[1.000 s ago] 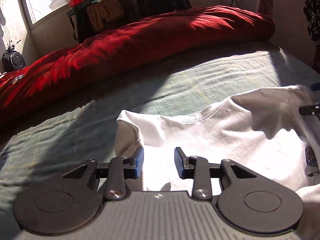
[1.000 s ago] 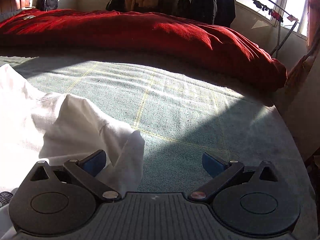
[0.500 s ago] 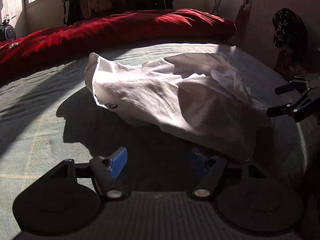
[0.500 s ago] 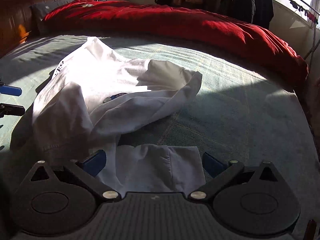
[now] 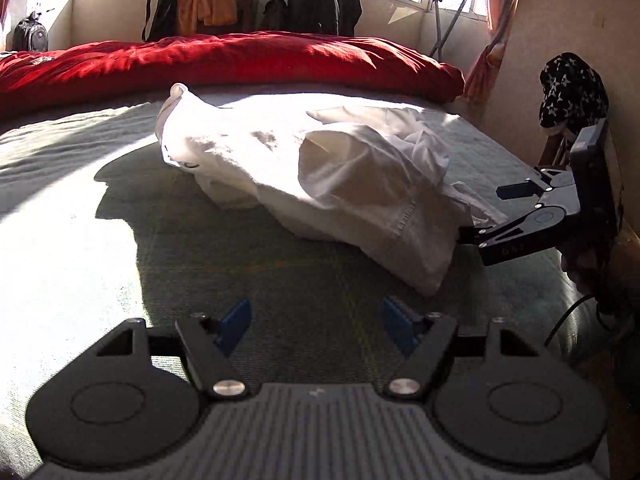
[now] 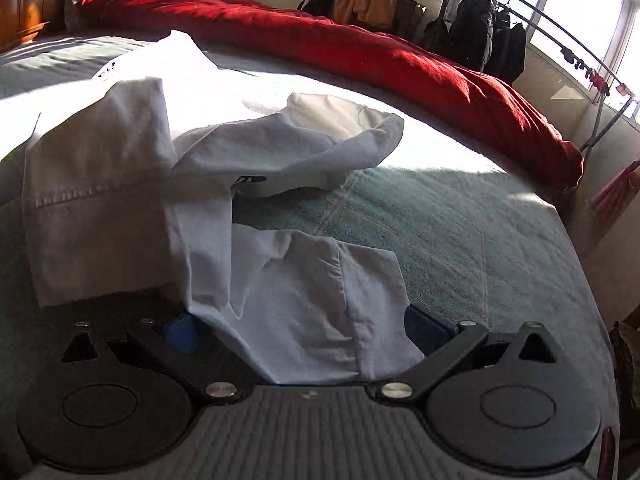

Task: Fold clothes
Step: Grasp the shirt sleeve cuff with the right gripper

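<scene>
A white T-shirt (image 5: 304, 176) lies bunched up on a green bed sheet (image 5: 80, 208), in front of a long red duvet (image 5: 224, 60).

The left wrist view shows the whole shirt from the side, and a spotted black cloth (image 5: 572, 92) hanging by the wall. Only this view shows both tools. The left gripper (image 5: 316, 324) has its blue fingers (image 5: 236, 320) wide apart over bare sheet. They hold nothing and touch nothing.

The right wrist view shows a wooden headboard (image 6: 24, 4) that the other view does not. The right gripper (image 6: 304, 328) is spread wide too, and a corner of the shirt lies loose between its fingers (image 6: 182, 332). They do not squeeze it.
</scene>
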Action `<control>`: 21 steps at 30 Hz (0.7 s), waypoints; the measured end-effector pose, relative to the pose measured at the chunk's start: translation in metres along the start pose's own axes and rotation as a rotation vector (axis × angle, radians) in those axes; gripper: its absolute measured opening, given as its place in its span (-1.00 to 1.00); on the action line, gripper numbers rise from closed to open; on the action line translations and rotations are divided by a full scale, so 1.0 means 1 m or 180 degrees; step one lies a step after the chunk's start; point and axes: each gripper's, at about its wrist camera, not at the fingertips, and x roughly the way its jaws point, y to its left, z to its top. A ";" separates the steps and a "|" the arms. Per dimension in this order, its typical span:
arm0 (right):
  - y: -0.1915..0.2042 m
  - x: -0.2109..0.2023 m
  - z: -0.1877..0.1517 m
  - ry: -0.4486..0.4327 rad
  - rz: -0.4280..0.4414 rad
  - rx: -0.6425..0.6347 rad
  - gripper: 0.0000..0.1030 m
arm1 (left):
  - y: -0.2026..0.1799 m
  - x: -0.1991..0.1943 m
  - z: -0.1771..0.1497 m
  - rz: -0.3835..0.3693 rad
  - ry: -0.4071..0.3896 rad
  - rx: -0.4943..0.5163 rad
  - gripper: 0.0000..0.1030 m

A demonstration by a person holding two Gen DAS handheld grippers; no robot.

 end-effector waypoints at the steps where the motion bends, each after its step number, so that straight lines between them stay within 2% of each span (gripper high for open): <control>1: -0.001 0.001 0.001 -0.0068 -0.0066 0.0010 1.00 | 0.000 0.000 0.001 -0.0001 -0.0013 -0.0007 0.42; 3: -0.005 -0.001 0.003 -0.0242 -0.0254 0.0064 1.00 | 0.000 -0.002 0.001 -0.0036 -0.0053 -0.0076 0.46; 6: -0.013 -0.003 0.008 -0.0407 -0.0286 0.0208 1.00 | -0.001 0.003 0.002 -0.0038 -0.0048 -0.0126 0.49; 9: -0.009 0.008 0.011 -0.0313 -0.0114 0.0080 1.00 | -0.005 0.011 0.004 -0.0016 -0.0019 -0.0136 0.49; 11: -0.009 0.015 0.013 -0.0305 -0.0104 0.0008 1.00 | -0.006 0.014 0.005 -0.0026 -0.0021 -0.0166 0.49; 16: -0.036 0.024 0.024 -0.0435 -0.0557 0.0370 1.00 | -0.010 0.018 0.007 -0.0005 -0.0013 -0.0162 0.49; 18: -0.042 0.026 0.028 -0.0420 -0.0289 0.0403 1.00 | -0.011 0.020 0.008 0.0014 -0.0005 -0.0145 0.49; 21: -0.031 0.029 0.031 -0.0432 -0.0050 0.0108 1.00 | -0.012 0.024 0.009 0.0031 0.0006 -0.0141 0.49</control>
